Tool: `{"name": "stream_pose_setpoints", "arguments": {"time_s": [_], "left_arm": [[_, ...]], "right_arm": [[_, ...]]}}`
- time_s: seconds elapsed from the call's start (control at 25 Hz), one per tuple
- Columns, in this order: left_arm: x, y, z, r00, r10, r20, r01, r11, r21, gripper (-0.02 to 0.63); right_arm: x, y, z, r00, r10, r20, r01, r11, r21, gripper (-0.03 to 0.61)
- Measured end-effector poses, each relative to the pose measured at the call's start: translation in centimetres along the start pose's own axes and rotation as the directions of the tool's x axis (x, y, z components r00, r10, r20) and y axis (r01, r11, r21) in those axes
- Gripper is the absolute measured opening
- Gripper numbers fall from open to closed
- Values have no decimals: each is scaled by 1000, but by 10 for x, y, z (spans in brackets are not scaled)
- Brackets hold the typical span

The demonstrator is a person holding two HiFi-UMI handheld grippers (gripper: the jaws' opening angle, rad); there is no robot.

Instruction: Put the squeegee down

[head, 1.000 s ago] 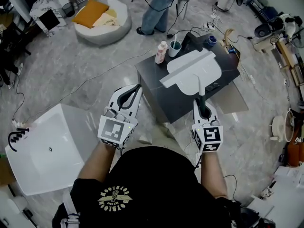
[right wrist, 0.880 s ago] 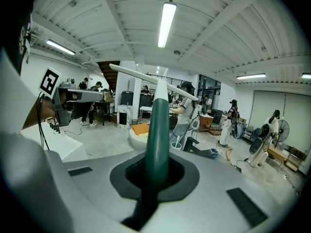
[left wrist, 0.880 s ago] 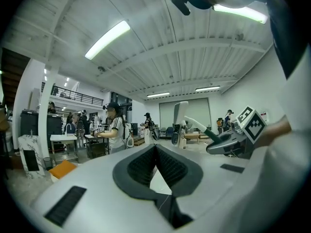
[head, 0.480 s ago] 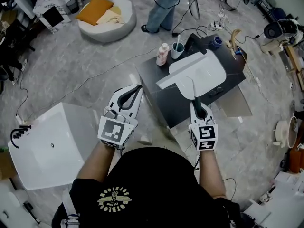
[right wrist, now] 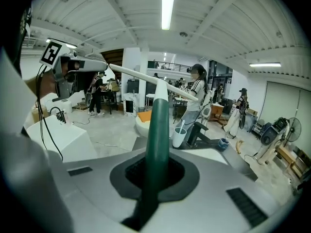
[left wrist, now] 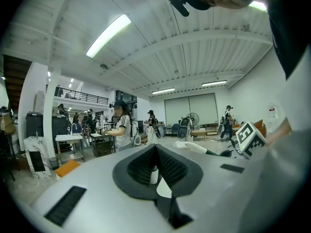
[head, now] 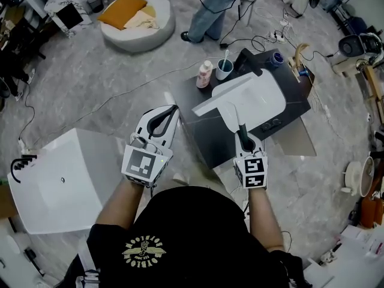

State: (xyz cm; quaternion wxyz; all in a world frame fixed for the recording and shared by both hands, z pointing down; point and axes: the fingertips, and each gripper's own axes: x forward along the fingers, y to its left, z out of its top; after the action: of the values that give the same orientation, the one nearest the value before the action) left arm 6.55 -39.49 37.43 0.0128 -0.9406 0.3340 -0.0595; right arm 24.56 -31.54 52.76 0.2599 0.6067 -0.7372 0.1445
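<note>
In the head view my right gripper (head: pixel 241 134) is shut on the dark green handle (head: pixel 242 131) of a white squeegee (head: pixel 217 103). The squeegee's long blade hangs over the left edge of a white basin (head: pixel 264 101) on a dark table (head: pixel 207 134); I cannot tell whether it touches. In the right gripper view the handle (right wrist: pixel 158 130) rises from between the jaws of the right gripper (right wrist: pixel 156 168) to the blade (right wrist: pixel 141 76). My left gripper (head: pixel 174 110) hovers left of the table, shut with nothing in it; the left gripper view shows that gripper (left wrist: pixel 155 147) with its tips together.
At the table's far edge stand a pink-capped bottle (head: pixel 204 74), a cup with a toothbrush (head: pixel 224 69) and a black faucet (head: pixel 248 62). A white sink block (head: pixel 60 185) lies on the floor at left. A person (head: pixel 210 11) stands beyond the table. Cables cross the floor.
My right gripper has come down and closer to me with the squeegee, so the blade now sits lower over the basin's left edge. The left gripper has shifted only slightly.
</note>
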Motion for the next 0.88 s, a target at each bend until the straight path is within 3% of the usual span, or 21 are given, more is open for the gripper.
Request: {"name": "stream_pose_setpoints", "arguments": {"time_s": [0.36,0.88], "left_arm": [[21,9,-5,1000,23,-15,-24,1000,-11,23],[31,20,-26,997,42,-68,-43,999,-18,23]], "right_arm": [[37,-16,-27,997,19,-72,-19,1000,-1,29],[90,-5,-86,976,69,-205,-73,997,-10,29]]}}
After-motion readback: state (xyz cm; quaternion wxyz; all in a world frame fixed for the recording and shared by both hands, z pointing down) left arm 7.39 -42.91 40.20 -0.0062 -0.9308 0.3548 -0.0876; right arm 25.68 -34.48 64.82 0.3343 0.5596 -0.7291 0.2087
